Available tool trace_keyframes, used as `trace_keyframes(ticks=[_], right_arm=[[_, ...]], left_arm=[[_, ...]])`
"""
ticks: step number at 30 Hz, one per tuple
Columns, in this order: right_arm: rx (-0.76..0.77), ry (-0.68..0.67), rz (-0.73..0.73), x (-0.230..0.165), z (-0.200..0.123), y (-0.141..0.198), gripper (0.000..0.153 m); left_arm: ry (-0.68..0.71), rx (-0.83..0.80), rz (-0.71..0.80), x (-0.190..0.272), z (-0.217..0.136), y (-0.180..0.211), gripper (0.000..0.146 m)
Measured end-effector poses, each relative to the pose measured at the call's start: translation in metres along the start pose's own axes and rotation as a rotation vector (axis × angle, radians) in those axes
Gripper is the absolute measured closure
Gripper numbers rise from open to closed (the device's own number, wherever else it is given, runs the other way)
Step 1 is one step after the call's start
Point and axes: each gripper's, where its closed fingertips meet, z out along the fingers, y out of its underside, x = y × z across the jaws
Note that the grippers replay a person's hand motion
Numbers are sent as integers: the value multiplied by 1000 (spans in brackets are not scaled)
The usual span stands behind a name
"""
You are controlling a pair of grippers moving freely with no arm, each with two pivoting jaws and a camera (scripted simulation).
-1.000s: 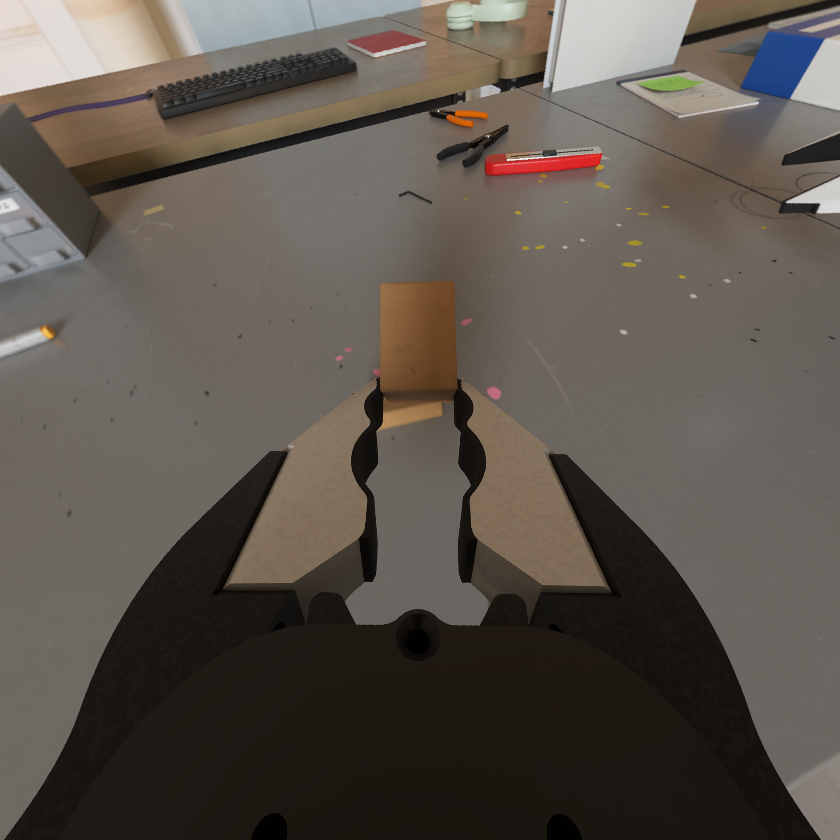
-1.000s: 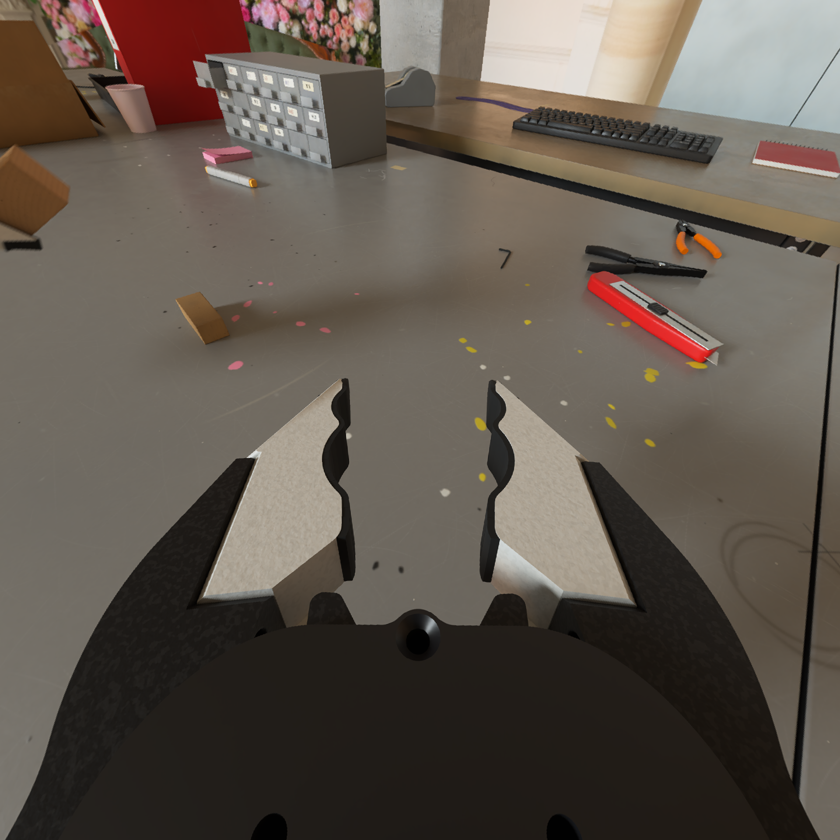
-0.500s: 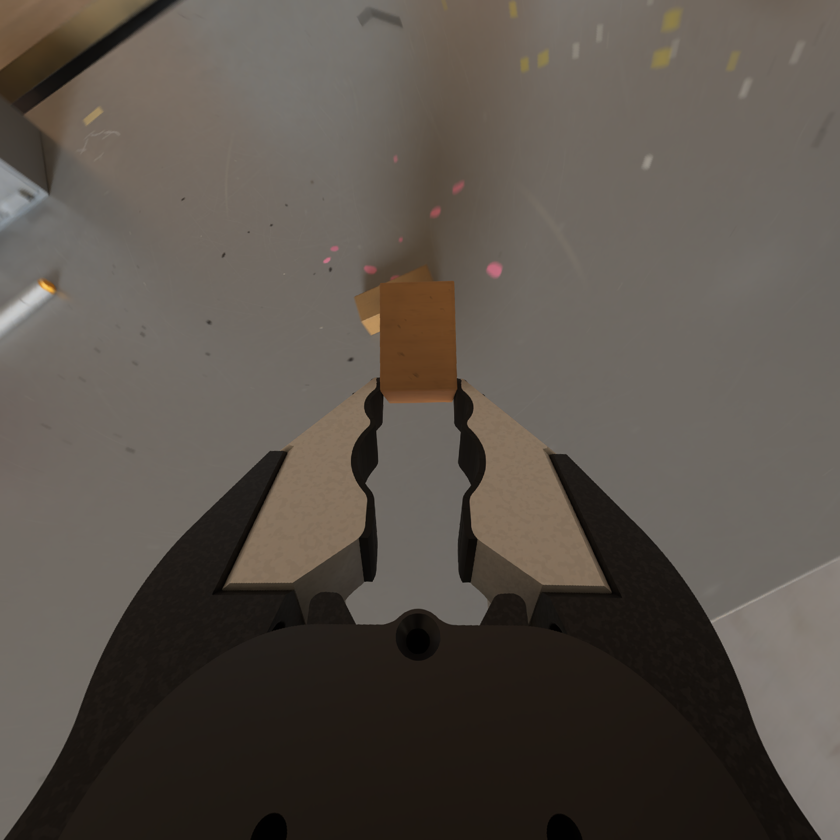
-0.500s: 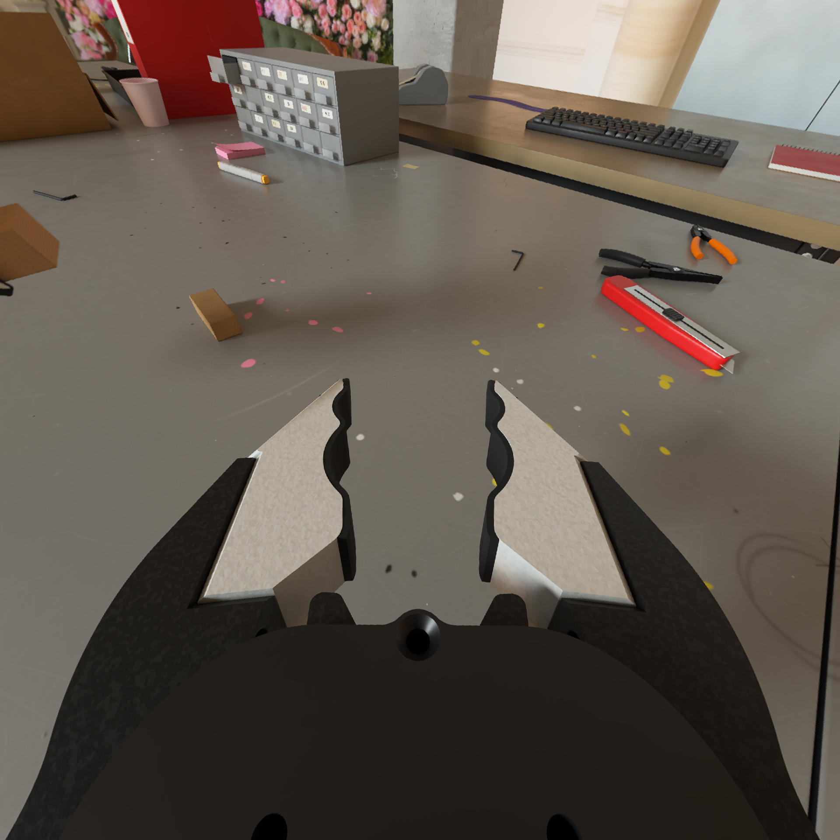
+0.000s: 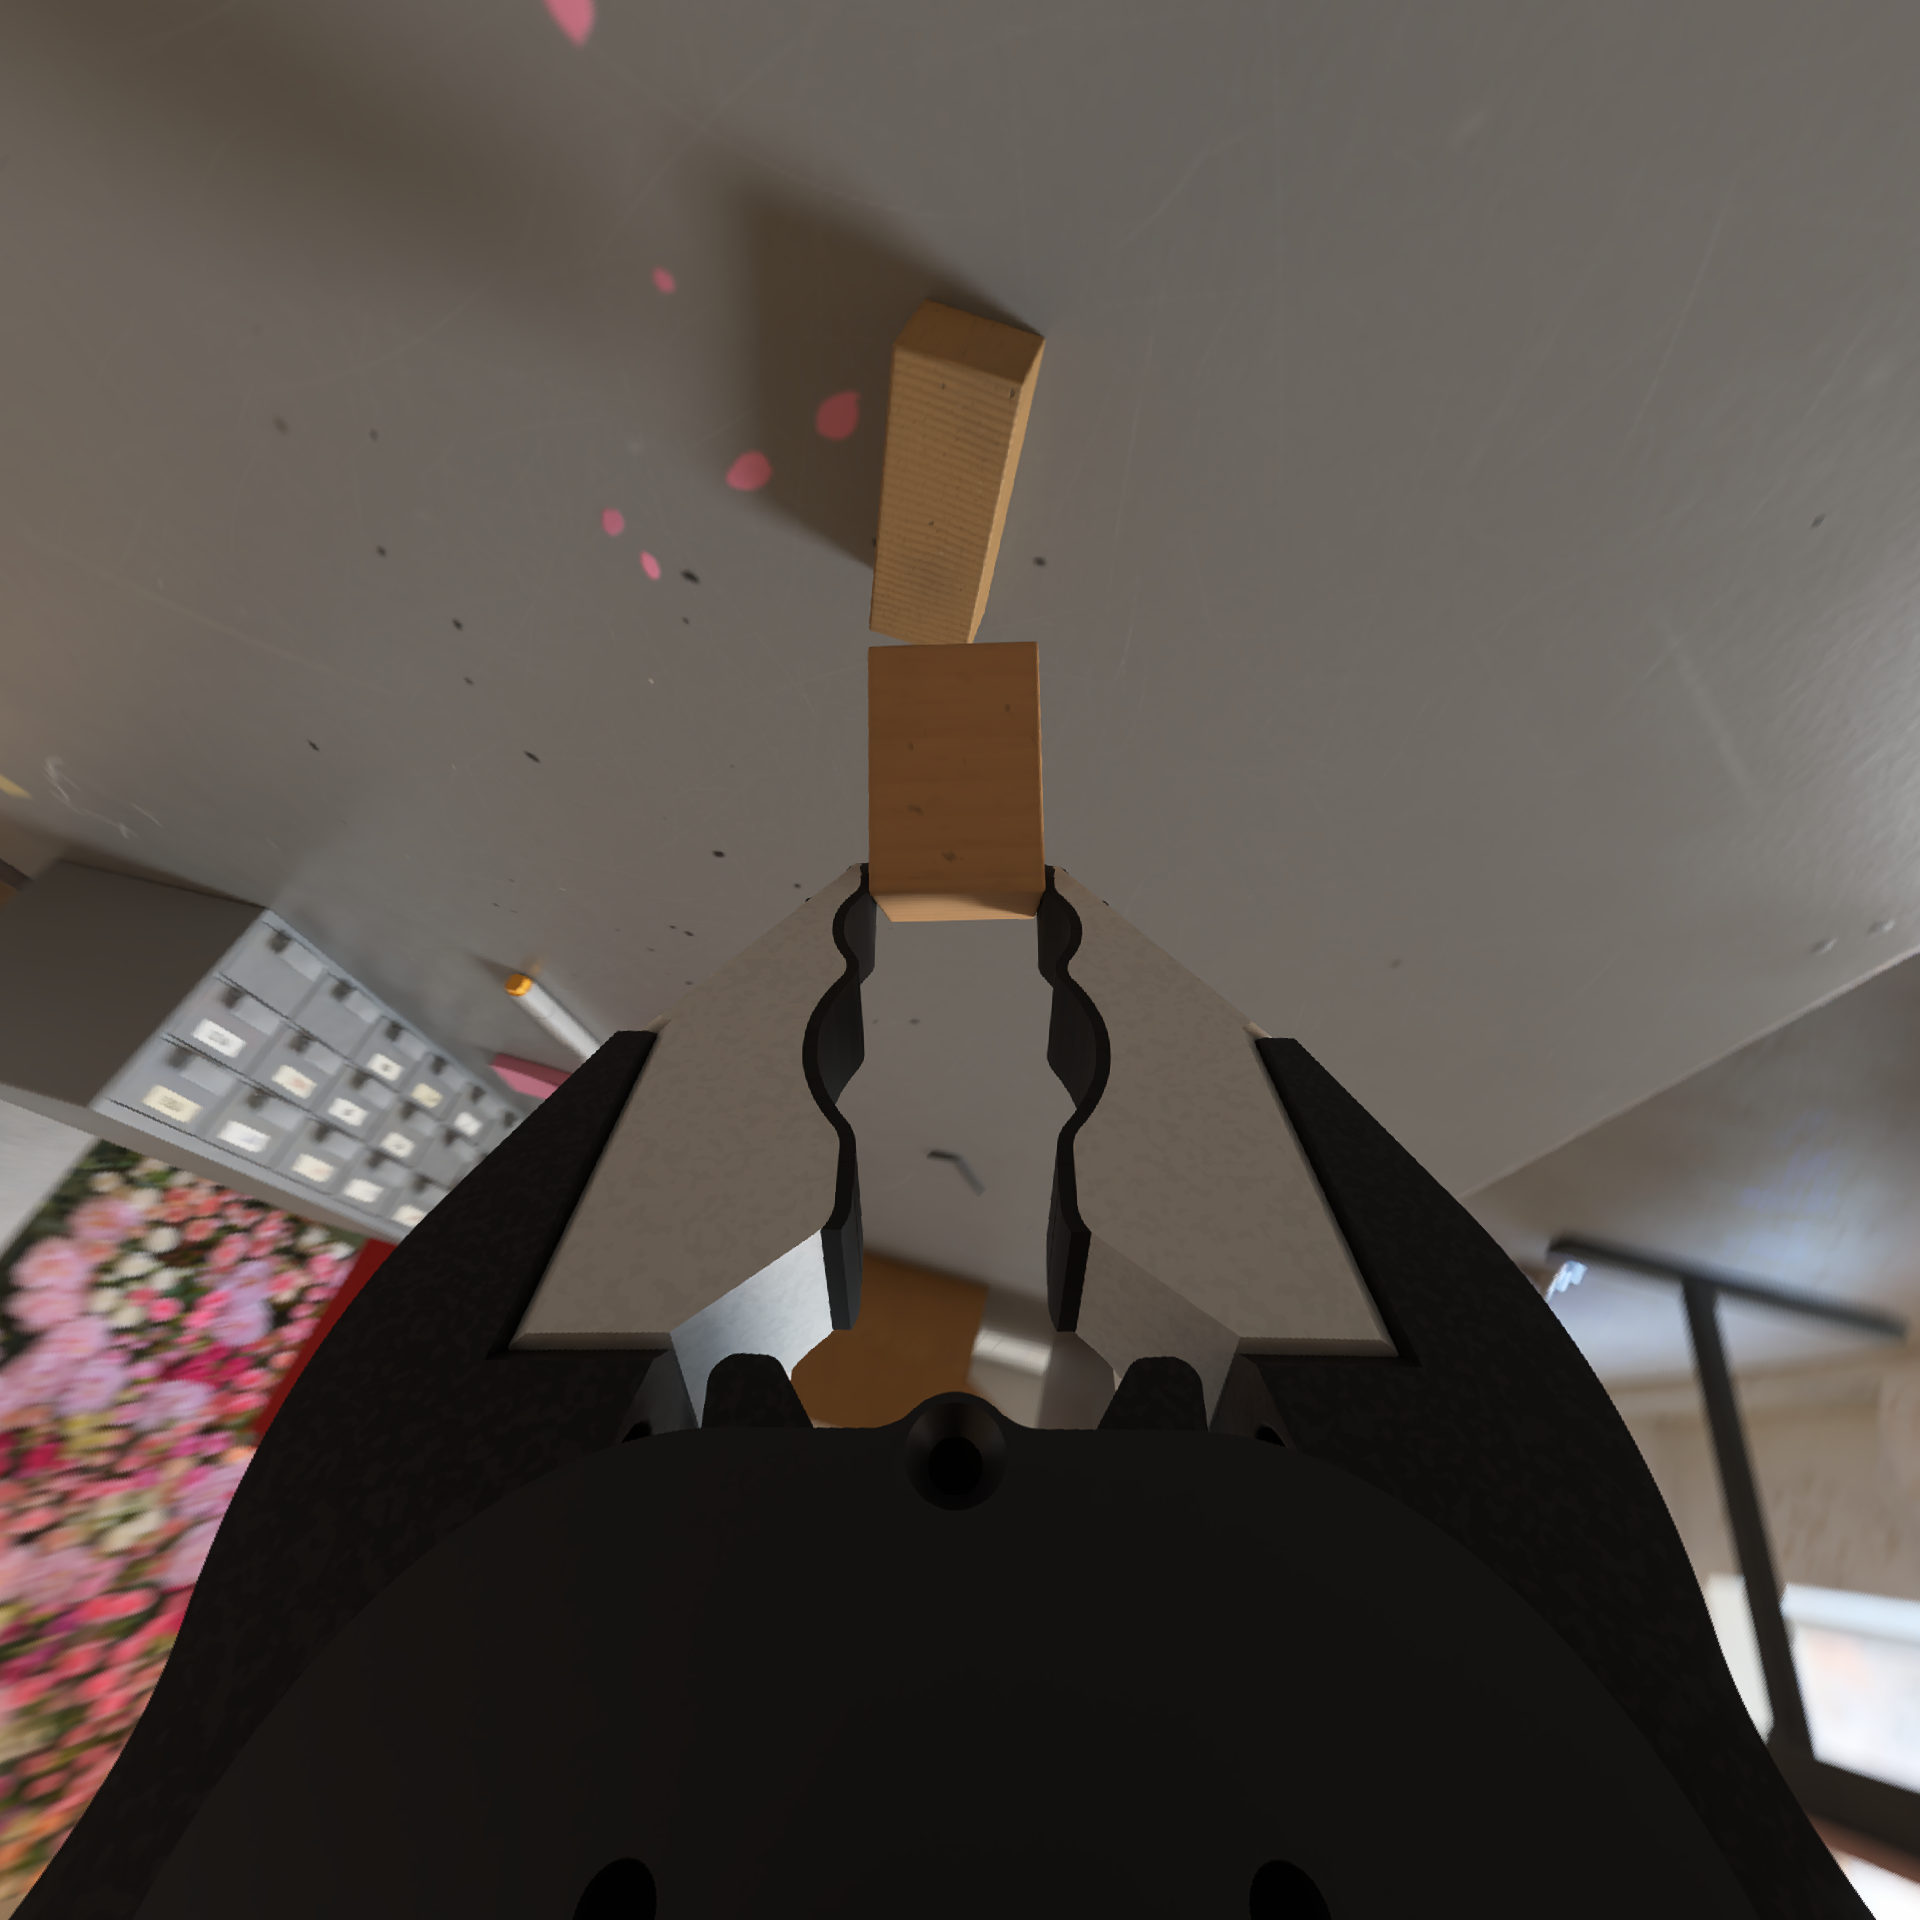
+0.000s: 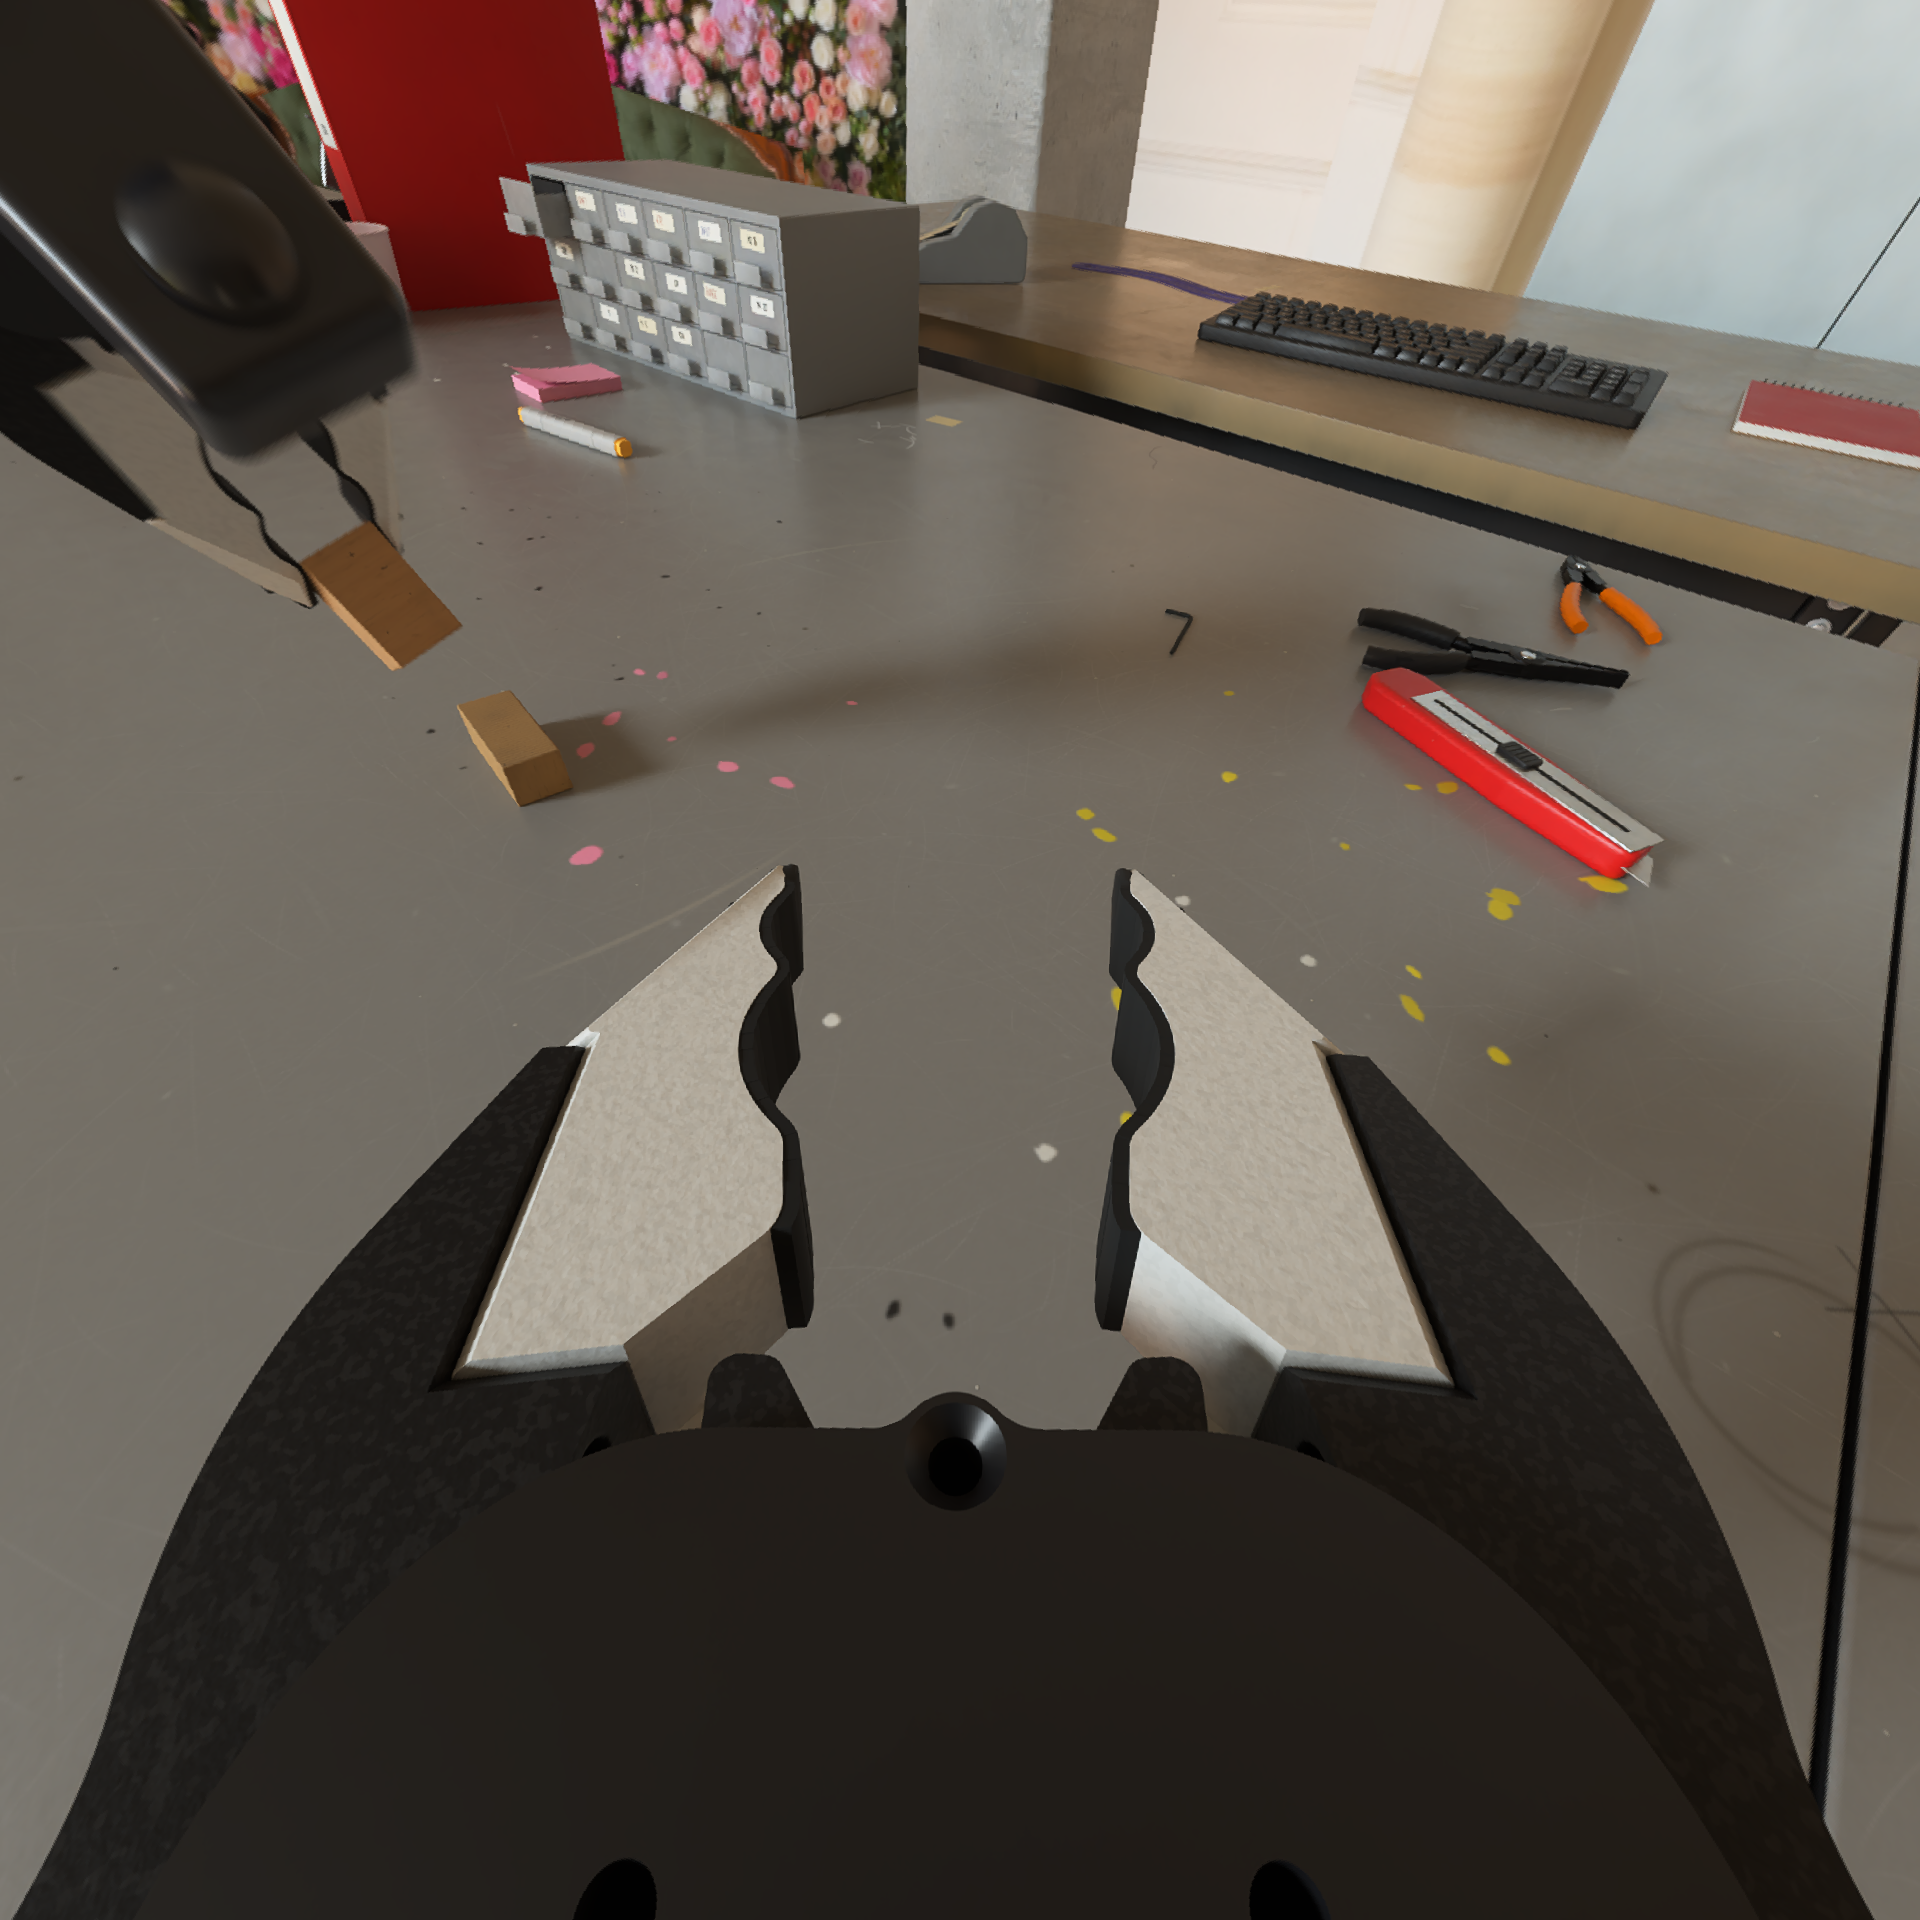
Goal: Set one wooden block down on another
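My left gripper (image 5: 954, 883) is shut on a wooden block (image 5: 954, 769) that sticks out past its fingertips. It holds the block in the air, tilted steeply down, just short of a second wooden block (image 5: 954, 468) that lies flat on the grey table (image 5: 1455, 520). The right wrist view shows the left gripper (image 6: 332, 540) at upper left with its held block (image 6: 379, 594) above and left of the lying block (image 6: 514, 746); the two are apart. My right gripper (image 6: 954, 883) is open and empty over the table's middle.
A grey drawer cabinet (image 6: 717, 281), a pink pad (image 6: 566, 381) and a marker (image 6: 574, 431) stand behind the blocks. A red box cutter (image 6: 1507, 774), black pliers (image 6: 1486, 655), orange cutters (image 6: 1605, 603) and a hex key (image 6: 1177, 629) lie at the right. A keyboard (image 6: 1429, 355) sits on the far desk.
My left gripper has pitched far down and moved over the lying block with its held block. The right gripper has drifted slightly and stays open.
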Motion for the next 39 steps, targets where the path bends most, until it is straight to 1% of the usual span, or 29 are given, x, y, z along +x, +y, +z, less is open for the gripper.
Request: trace_keyframes(ticks=[4,9,17,19,23,24,28,32,33,35,39], right_arm=[[-1,1,0,1,-1,0,93],[6,8,0,4,-5,-2,93],[10,16,7,8,-7,-3,93],[7,13,6,7,-6,-3,93],[1,9,6,7,-5,-1,93],[0,9,7,7,-5,0,93],[-4,9,10,8,-4,1,93],[-9,11,9,9,-4,3,93],[-10,13,7,9,-4,3,93],[-15,15,4,9,-3,5,93],[-43,12,-8,7,2,12,92]], left_arm=[[6,-168,151,-10,6,-10,115],[23,-259,214,-16,19,-22,115],[20,-295,232,-18,21,-29,115],[42,-297,225,-16,20,-29,115],[63,-251,199,-13,18,-33,112],[65,-230,189,-12,17,-34,110],[79,-124,123,-6,11,-29,87],[39,20,20,-2,-4,-17,78],[13,89,-30,-2,-12,-16,78],[-22,282,-180,1,-33,-17,79],[-114,774,-568,15,-75,-25,79]])
